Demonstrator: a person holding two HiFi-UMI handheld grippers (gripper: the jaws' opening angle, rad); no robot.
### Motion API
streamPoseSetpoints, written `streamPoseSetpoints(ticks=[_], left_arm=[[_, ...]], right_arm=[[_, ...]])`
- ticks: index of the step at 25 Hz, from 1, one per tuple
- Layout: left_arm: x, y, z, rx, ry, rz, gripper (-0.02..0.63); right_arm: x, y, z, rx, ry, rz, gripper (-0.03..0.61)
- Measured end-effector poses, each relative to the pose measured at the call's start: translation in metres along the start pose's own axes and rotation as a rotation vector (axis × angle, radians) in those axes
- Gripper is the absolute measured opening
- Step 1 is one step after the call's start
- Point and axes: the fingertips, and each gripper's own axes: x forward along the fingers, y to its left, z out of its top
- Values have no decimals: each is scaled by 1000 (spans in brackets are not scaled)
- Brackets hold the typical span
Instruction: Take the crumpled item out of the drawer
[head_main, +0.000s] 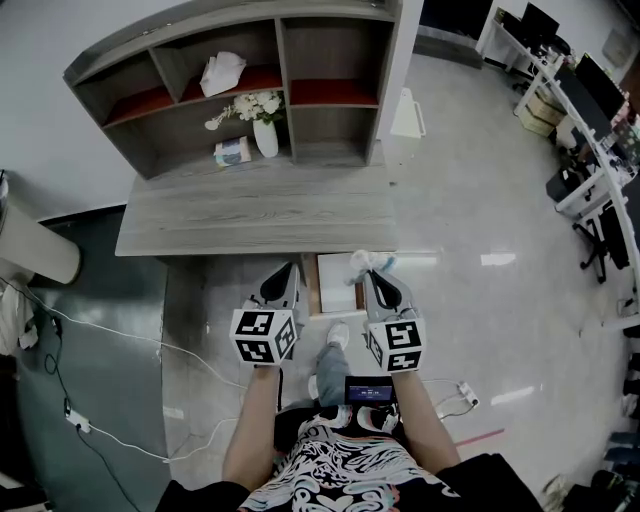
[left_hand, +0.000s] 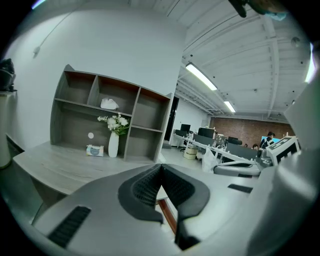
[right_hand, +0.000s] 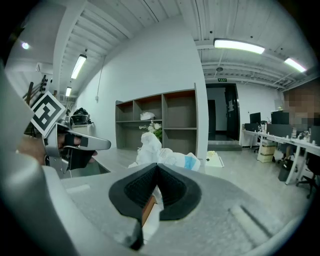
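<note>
In the head view the grey desk fills my twelve o'clock. A cubby shelf unit stands on its far side. Under the desk's near edge, toward six o'clock, the drawer is pulled open between my two grippers, and I see a pale inside and a wooden side wall.

My left gripper sits at nine o'clock of the drawer. In the left gripper view its ribbed pads are pressed together at the tips with nothing between them. My right gripper is at three o'clock of the drawer, and in the right gripper view its jaws pinch the crumpled item. This is a white wad with a blue patch, and it bunches up past the tips. From above, the crumpled item sits at the drawer's far right corner, at about one o'clock. I cannot tell whether it still touches the drawer.

On the shelf unit's lowest level a white vase of flowers stands, with a small tissue box just beside it at eight o'clock. A white bundle lies in the cubby at eleven o'clock of the vase.
</note>
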Motion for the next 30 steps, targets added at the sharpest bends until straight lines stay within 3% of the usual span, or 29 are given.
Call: streamPoseSetpoints(ticks=[30], left_arm=[[-6,6,-4,-28,-8,-3,8]], right_arm=[[-6,7,-9,33,10,12,6]])
